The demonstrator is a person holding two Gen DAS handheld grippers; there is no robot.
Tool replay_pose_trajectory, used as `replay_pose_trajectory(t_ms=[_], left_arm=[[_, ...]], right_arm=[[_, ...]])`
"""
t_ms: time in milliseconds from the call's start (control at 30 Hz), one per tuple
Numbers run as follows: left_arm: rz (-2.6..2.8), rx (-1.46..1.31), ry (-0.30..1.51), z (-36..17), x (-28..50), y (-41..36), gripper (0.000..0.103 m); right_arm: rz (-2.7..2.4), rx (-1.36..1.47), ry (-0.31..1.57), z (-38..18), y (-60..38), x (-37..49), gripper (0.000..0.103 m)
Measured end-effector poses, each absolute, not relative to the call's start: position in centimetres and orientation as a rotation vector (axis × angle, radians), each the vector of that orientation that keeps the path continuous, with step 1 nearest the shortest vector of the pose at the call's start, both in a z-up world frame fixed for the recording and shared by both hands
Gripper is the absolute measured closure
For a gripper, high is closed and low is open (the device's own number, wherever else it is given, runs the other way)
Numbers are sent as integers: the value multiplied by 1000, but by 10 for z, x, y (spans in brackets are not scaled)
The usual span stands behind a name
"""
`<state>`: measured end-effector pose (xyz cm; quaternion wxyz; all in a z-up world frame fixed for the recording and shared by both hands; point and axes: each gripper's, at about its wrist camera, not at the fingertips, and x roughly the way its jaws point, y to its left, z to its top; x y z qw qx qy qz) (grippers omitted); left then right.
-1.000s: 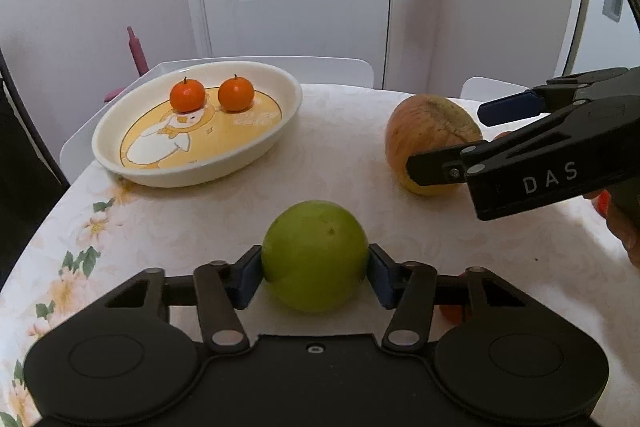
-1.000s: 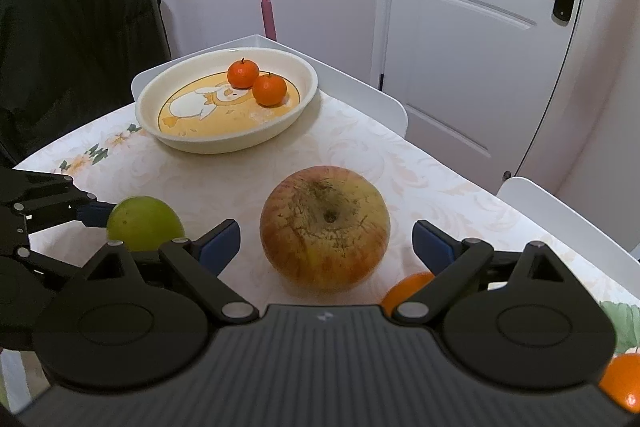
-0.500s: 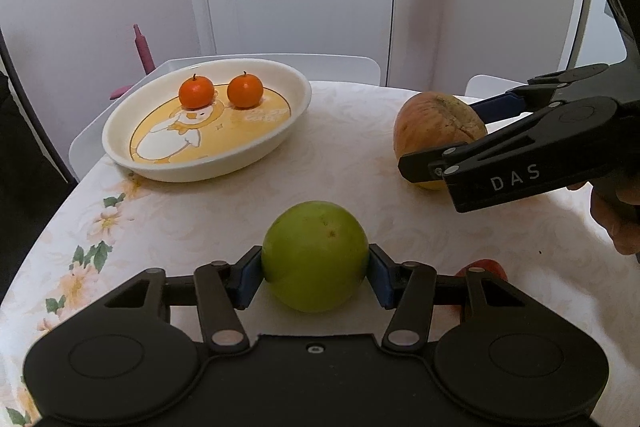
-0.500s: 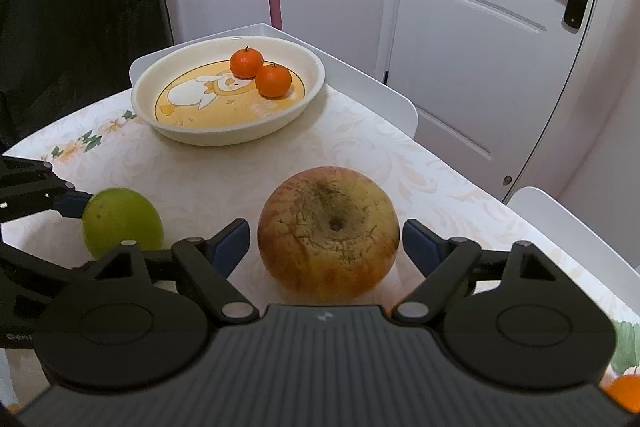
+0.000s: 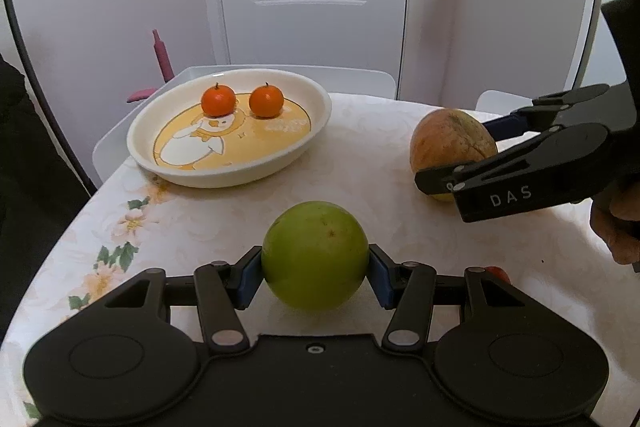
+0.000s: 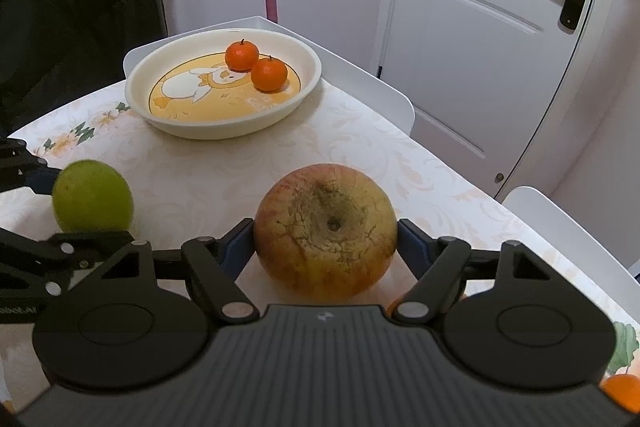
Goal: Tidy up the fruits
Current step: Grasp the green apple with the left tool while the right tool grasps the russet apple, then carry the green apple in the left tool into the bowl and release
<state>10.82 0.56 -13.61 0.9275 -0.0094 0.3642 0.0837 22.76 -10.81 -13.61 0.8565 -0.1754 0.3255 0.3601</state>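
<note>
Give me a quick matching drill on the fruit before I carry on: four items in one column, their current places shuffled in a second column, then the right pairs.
Items:
1. green apple
2. large reddish apple
3. two small oranges
4. white oval dish

Places:
A. lying in the dish, side by side
B. between the left gripper's blue pads, clamped
C. standing on the tablecloth, far from both grippers
D. between the right gripper's jaws, which are closing on it

Pairs: 1-B, 2-D, 3-A, 4-C
</note>
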Motion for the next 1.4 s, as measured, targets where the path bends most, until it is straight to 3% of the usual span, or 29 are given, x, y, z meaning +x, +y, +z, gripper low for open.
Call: replay_pose_trajectory(t_ms=[900,1400], left_arm=[[173,-16,645,-33,89,67,44],[53,33,675,-32,146,152,44]], right_arm=[[714,-206,684,-34,-78,176,13],[540,-115,734,-30,-17,197,13]])
